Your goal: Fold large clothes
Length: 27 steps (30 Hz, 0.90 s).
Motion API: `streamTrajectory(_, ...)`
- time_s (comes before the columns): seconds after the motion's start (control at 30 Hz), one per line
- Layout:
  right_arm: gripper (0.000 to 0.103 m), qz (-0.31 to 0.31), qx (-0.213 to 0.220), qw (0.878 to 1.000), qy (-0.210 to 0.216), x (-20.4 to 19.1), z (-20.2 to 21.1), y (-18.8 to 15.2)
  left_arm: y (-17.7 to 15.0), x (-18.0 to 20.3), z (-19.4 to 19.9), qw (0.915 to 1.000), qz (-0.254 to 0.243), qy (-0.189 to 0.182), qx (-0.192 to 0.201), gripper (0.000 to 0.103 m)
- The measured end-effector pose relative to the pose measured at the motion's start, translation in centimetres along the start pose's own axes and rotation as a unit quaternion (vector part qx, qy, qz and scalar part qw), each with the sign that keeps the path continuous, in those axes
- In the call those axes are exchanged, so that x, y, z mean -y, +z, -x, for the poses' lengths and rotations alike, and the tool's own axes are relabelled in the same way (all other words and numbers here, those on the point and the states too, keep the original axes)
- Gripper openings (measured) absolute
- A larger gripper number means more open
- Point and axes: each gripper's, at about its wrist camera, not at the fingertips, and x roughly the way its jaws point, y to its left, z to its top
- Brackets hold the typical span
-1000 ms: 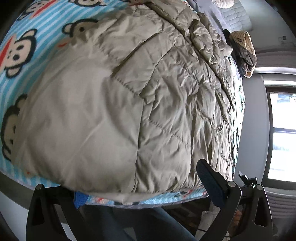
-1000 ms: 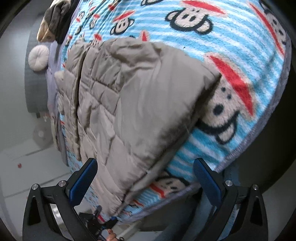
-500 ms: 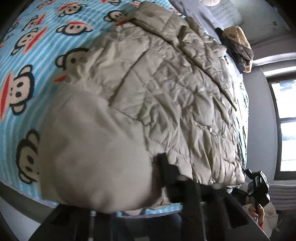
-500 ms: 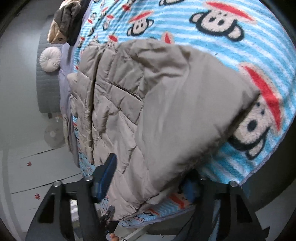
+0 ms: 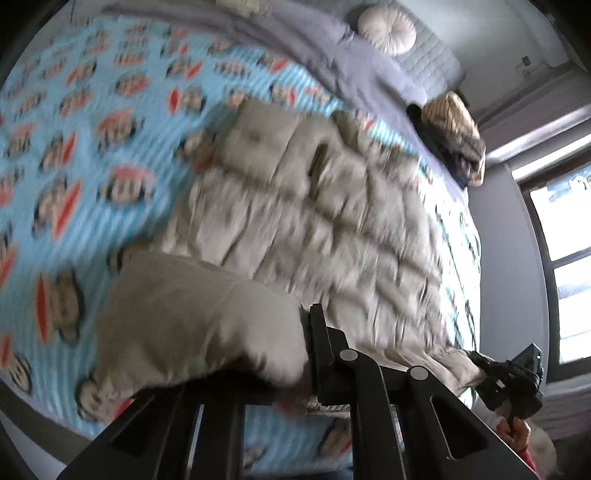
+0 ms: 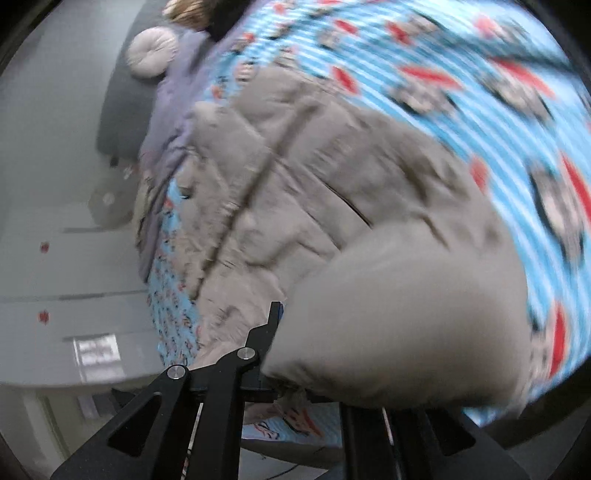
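Observation:
A beige quilted jacket point(image 5: 332, 221) lies spread on the bed, blurred by motion in both views. In the left wrist view my left gripper point(image 5: 297, 347) has its jaws closing on one near corner of the hem, and the fabric bunches over them and hangs lifted. My right gripper point(image 6: 291, 332) has its jaws closing tight on the other near corner of the jacket point(image 6: 314, 184), whose cloth hides one finger. The left wrist view also shows the right gripper point(image 5: 517, 376) at the lower right, with a hand point(image 5: 517, 432) holding it.
The jacket lies on a blue striped monkey blanket point(image 5: 74, 184) that covers the bed. At the head end are a grey duvet point(image 5: 332, 55), a round cushion point(image 5: 388, 26) and a pile of clothes point(image 5: 454, 133). A window point(image 5: 569, 258) is on the right, and pale floor point(image 6: 55, 258) lies beside the bed.
Both grippers went from wide open around the jacket's near edge to shut on its corners. They then rose and pulled back, lifting the hem off the blanket.

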Motion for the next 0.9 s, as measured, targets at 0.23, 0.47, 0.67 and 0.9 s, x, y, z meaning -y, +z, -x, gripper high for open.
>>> streamTrajectory(0.23, 0.010, 0.115, 0.002, 0.993, 0.031, -9.3, -0.8, 9.8, 9.1, 5.5, -0.2, 0.9957, -0.016, 0.031, 0.086, 0.015)
streamTrajectory(0.47, 0.010, 0.165, 0.002, 0.986, -0.011, -16.1, -6.7, 19.9, 17.9, 6.1, -7.9, 0.9903, -0.034, 0.105, 0.085, 0.015)
streamTrajectory(0.67, 0.010, 0.151, -0.007, 0.987, -0.063, -15.9, -14.1, 23.9, 21.3, 3.9, -15.6, 0.9884, -0.056, 0.138, 0.029, 0.015)
streamTrajectory(0.9, 0.010, 0.104, -0.009, 0.990, -0.097, -13.0, -19.7, 26.3, 23.9, 2.6, -20.5, 0.9889, -0.048, 0.140, -0.010, 0.015)
